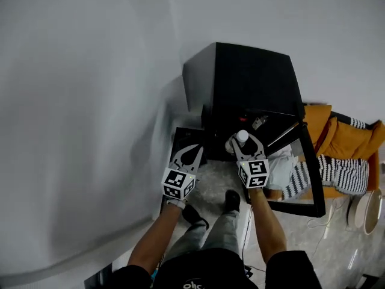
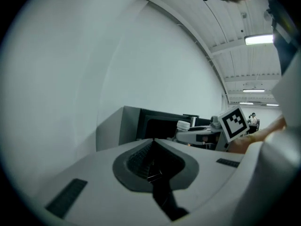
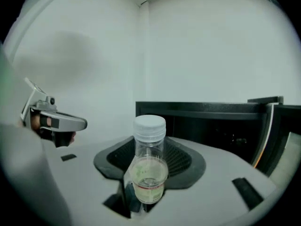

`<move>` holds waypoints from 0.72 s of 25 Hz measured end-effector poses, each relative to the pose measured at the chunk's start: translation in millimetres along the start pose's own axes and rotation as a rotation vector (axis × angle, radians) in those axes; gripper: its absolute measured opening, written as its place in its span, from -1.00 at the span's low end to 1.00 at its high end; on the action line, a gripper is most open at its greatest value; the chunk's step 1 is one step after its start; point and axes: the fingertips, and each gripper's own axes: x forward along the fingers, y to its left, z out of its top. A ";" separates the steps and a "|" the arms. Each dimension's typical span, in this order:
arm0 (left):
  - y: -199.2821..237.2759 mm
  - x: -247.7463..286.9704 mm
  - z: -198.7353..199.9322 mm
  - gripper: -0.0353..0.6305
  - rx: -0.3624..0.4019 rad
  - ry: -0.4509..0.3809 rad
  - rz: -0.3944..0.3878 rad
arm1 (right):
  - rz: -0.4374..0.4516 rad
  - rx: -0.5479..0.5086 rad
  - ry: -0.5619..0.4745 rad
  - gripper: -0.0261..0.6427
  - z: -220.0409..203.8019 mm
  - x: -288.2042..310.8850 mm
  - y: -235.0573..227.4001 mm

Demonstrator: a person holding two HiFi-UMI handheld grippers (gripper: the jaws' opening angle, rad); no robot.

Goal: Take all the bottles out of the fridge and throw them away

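While the head view shows the small clear plastic bottle with a white cap (image 1: 242,138) upright in the right gripper (image 1: 245,147), just in front of the open black mini fridge (image 1: 252,77), the left gripper (image 1: 194,155) hangs beside it carrying nothing. From the left gripper view, its fingers (image 2: 136,157) are pressed together and empty. From the right gripper view, the fingers (image 3: 181,157) are partly closed on the bottle's lower body, so carrying it off to be thrown away probably calls for a firm, upright hold and a path clear of the fridge.

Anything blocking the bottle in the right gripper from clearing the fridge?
Nothing visible. The bottle sits in the right gripper in front of the fridge; its open door stands off to the right, and the left gripper to the left.
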 end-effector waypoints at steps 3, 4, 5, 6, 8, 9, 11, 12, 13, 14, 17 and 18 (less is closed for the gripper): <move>-1.8 -28.5 20.9 -0.88 -0.013 -0.029 0.046 | 0.020 0.007 -0.011 -0.34 25.4 -25.0 21.4; -0.6 -36.8 26.8 -0.88 -0.012 -0.036 0.060 | 0.028 -0.001 -0.013 -0.34 33.0 -30.5 27.6; 1.6 -44.4 32.8 -0.88 -0.008 -0.041 0.073 | 0.036 -0.009 -0.017 -0.34 40.9 -34.4 33.3; 4.5 -51.7 38.6 -0.88 0.000 -0.045 0.084 | 0.045 -0.015 -0.023 -0.34 48.9 -37.0 38.9; 10.9 -65.6 49.2 -0.88 0.019 -0.051 0.106 | 0.068 -0.022 -0.036 -0.34 63.7 -39.6 51.5; 14.7 -72.0 54.2 -0.88 0.028 -0.055 0.118 | 0.082 -0.030 -0.041 -0.34 70.4 -39.3 58.7; 23.7 -85.4 63.4 -0.88 0.042 -0.066 0.147 | 0.116 -0.052 -0.046 -0.34 81.6 -36.5 76.7; 29.0 -92.8 67.0 -0.88 0.047 -0.070 0.163 | 0.135 -0.063 -0.047 -0.34 86.0 -34.4 87.5; 34.8 -100.5 70.3 -0.88 0.051 -0.073 0.180 | 0.157 -0.073 -0.049 -0.34 90.1 -31.9 99.0; 41.1 -108.3 73.5 -0.88 0.055 -0.076 0.198 | 0.179 -0.080 -0.051 -0.34 94.4 -29.1 110.9; 59.0 -131.3 80.6 -0.88 0.066 -0.081 0.248 | 0.245 -0.097 -0.062 -0.34 106.9 -21.0 145.5; 64.6 -138.7 81.8 -0.88 0.069 -0.083 0.264 | 0.264 -0.102 -0.066 -0.34 110.5 -18.5 155.9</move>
